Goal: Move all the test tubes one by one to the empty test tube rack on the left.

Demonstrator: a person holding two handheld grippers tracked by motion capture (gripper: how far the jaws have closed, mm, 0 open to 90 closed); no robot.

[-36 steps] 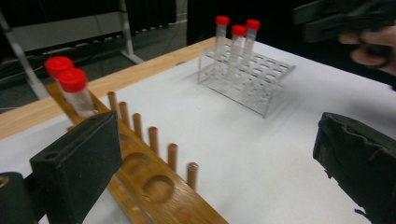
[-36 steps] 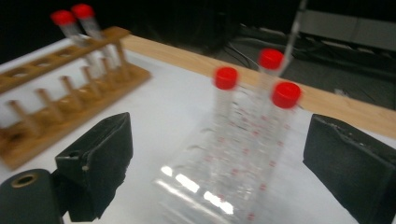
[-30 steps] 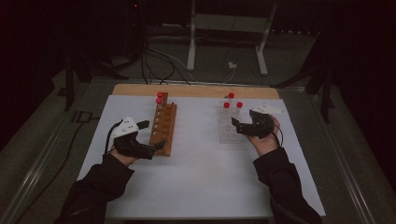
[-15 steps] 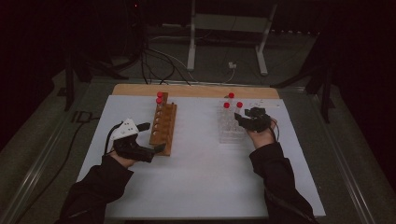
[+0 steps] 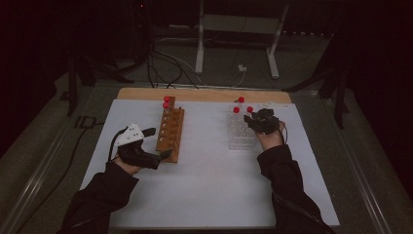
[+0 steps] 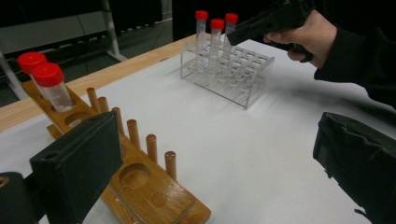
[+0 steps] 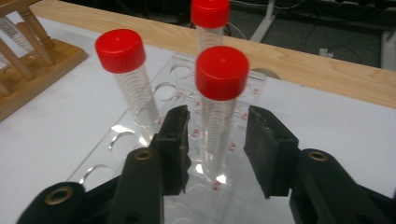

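Glossy varnished wooden rack [image 6: 140, 182], clear plastic rack [image 6: 229, 70], matt white sheet [image 5: 214, 185] over the bare-wood table [image 5: 204, 94].

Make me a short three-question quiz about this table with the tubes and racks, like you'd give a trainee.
1. True or false: the right gripper has its jaws shut on a tube.
2. How many red-capped tubes stand in the clear rack?
3. The left gripper sits beside: A) the wooden rack B) the clear rack C) the table's far edge.

Key: 1. False; the jaws stand open on either side of the nearest tube. 2. Three. 3. A.
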